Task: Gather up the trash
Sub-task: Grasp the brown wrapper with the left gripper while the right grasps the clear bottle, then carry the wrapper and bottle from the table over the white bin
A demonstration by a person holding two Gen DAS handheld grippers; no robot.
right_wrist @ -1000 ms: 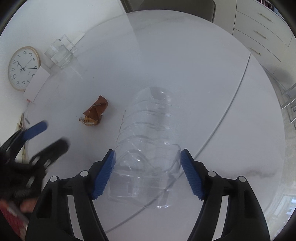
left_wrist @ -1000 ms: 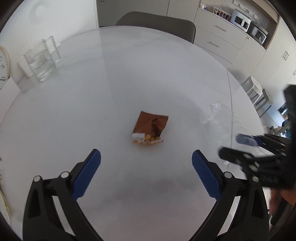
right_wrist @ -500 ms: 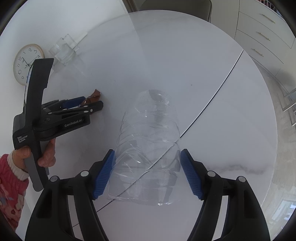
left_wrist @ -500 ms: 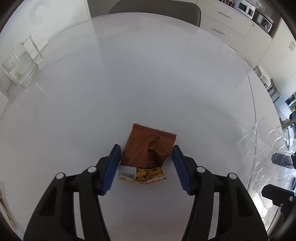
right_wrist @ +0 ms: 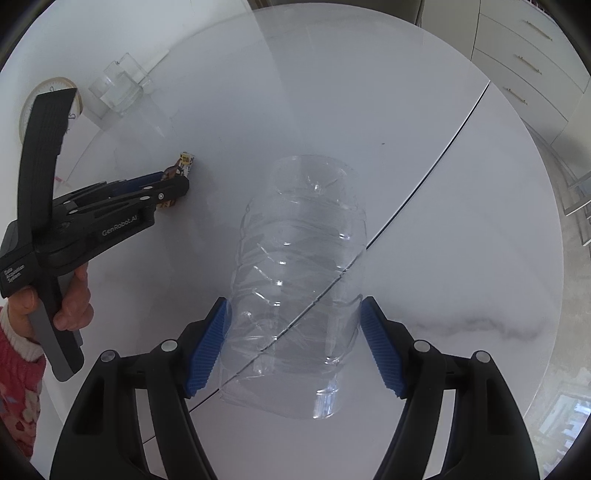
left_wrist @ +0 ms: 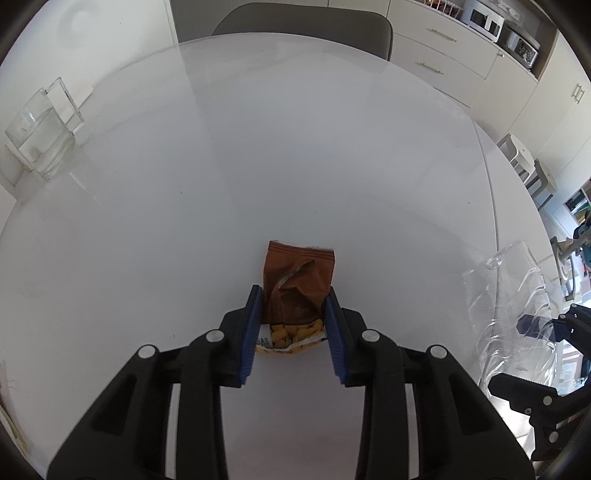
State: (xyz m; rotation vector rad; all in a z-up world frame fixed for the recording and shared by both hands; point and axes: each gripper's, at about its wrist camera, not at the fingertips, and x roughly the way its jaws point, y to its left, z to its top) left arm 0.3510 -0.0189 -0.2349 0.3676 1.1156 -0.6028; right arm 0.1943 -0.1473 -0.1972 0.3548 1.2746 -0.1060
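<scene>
The left gripper (left_wrist: 294, 325) has its blue fingers (left_wrist: 252, 328) pressed against both sides of a brown snack wrapper (left_wrist: 299, 291), which buckles between them; its jaws have just been closing, and they now grasp it. The wrapper lies on the white counter (left_wrist: 295, 166), its torn end with yellow printing toward the camera and its crimped brown end pointing away. From the right wrist view the same gripper (right_wrist: 181, 184) reaches in from the left, tips down at the counter, with a bit of yellow wrapper (right_wrist: 185, 161) showing past them, and a hand (right_wrist: 70, 295) in a pink patterned sleeve (right_wrist: 18, 365) wrapped round the handle.

The right gripper (right_wrist: 293, 343) holds a clear plastic bottle (right_wrist: 299, 280), the blue fingers (right_wrist: 207, 350) clenched on either flank of its ribbed body (the wall creases a little where they press). The bottle points away from the camera over the counter, above the dark seam (right_wrist: 424, 184) that crosses the top.

Farther out, a glass jar (left_wrist: 38, 144) stands near the counter's far left edge, well apart from the wrapper. A round wall clock (right_wrist: 27, 110) is partly hidden behind the left gripper's handle. A grey chair (left_wrist: 303, 26) sits at the far side, with cream drawers (left_wrist: 439, 48) beyond.
</scene>
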